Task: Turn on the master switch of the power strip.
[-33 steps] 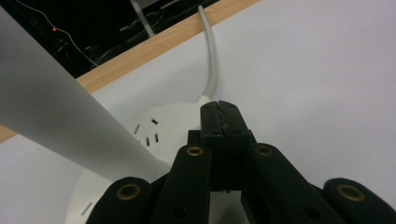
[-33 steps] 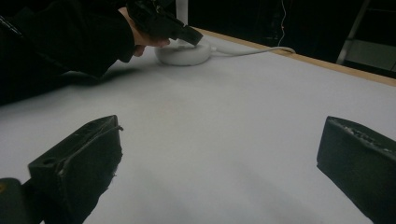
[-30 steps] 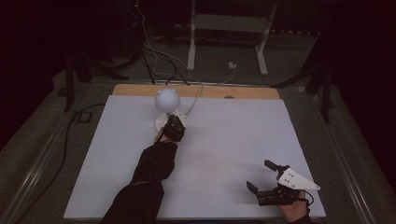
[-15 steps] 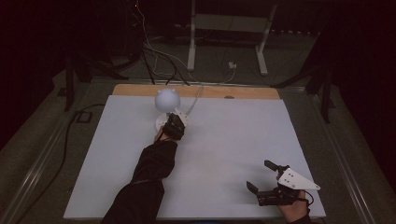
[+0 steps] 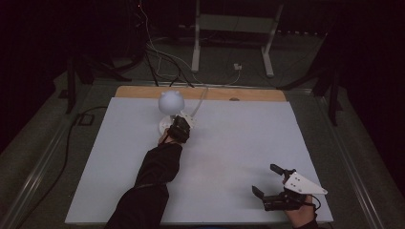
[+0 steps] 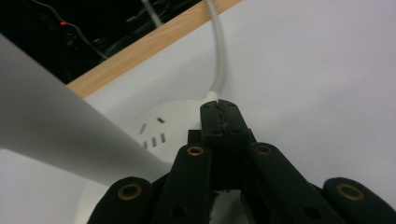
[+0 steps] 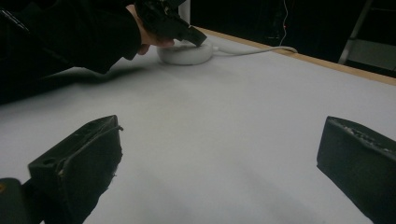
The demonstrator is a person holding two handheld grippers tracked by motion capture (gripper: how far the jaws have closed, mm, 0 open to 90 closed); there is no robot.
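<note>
From above, the lamp (image 5: 170,102) stands near the desk's (image 5: 239,143) far edge, left of centre: a round white head over a flat round base, with a white cord (image 5: 200,98) running off over the wooden strip at the back. The left gripper (image 5: 180,128) sits on the base, at the end of a dark sleeve (image 5: 153,176) stretched forward across the white surface.

The left gripper view gives what the high view cannot: its fingers (image 6: 210,122) are pressed together with nothing between them, their tips resting on the top of the lamp base (image 6: 159,130) just where the cord (image 6: 218,56) enters it, beside small printed marks. The lamp's pale stem or shade crosses the left of that view as a blurred band.

The right gripper view looks low across the desk: its own fingers (image 7: 84,149) stand wide apart over bare surface, and farther off the left hand (image 7: 149,37) bears down on the base (image 7: 184,53).

In the high view the right gripper (image 5: 279,183) lies near the desk's near right corner, well apart from the lamp, pointing left and away.

Compared with the earlier frames, nothing has shifted: both hands and the lamp sit as before.
</note>
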